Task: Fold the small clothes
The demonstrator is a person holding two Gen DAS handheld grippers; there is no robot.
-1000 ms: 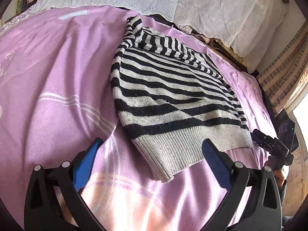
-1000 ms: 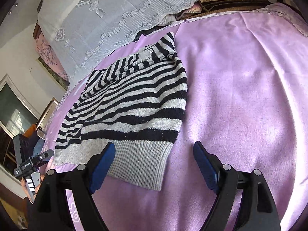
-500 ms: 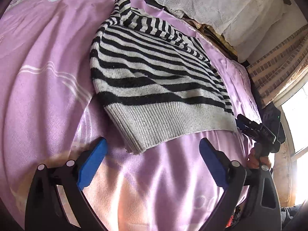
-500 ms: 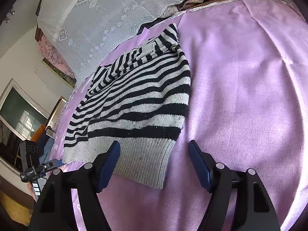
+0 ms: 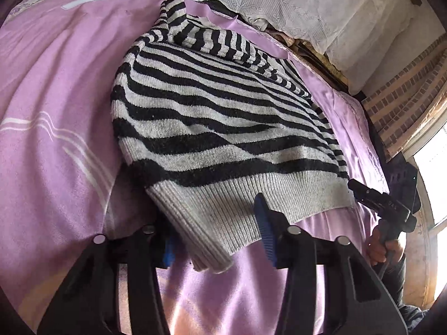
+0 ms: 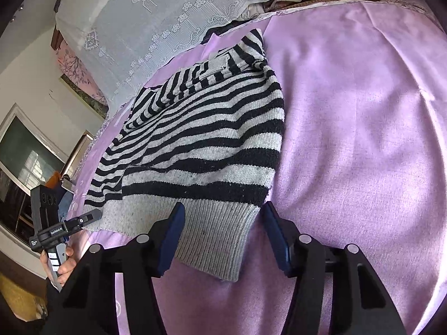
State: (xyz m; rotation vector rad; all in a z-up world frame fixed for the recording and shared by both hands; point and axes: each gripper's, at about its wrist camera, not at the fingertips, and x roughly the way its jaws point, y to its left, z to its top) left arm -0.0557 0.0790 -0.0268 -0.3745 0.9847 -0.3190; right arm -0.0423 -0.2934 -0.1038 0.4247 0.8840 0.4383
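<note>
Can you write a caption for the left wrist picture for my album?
Left gripper closing around the gray hem of a striped sweater on a purple sheet.

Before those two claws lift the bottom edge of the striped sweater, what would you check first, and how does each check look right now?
1. Left gripper around a hem corner: ok; jaws closing, ribbed corner between them.
2. Right gripper around the other corner: ok; jaws closing, hem between them.
3. Pads firmly pinching the knit: cannot tell.
4. Only sweater caught, not the purple bedsheet beneath: cannot tell.
5. Sleeves already folded in: ok, both lie across the body.
6. Sheet beyond the collar free for folding: ok.
</note>
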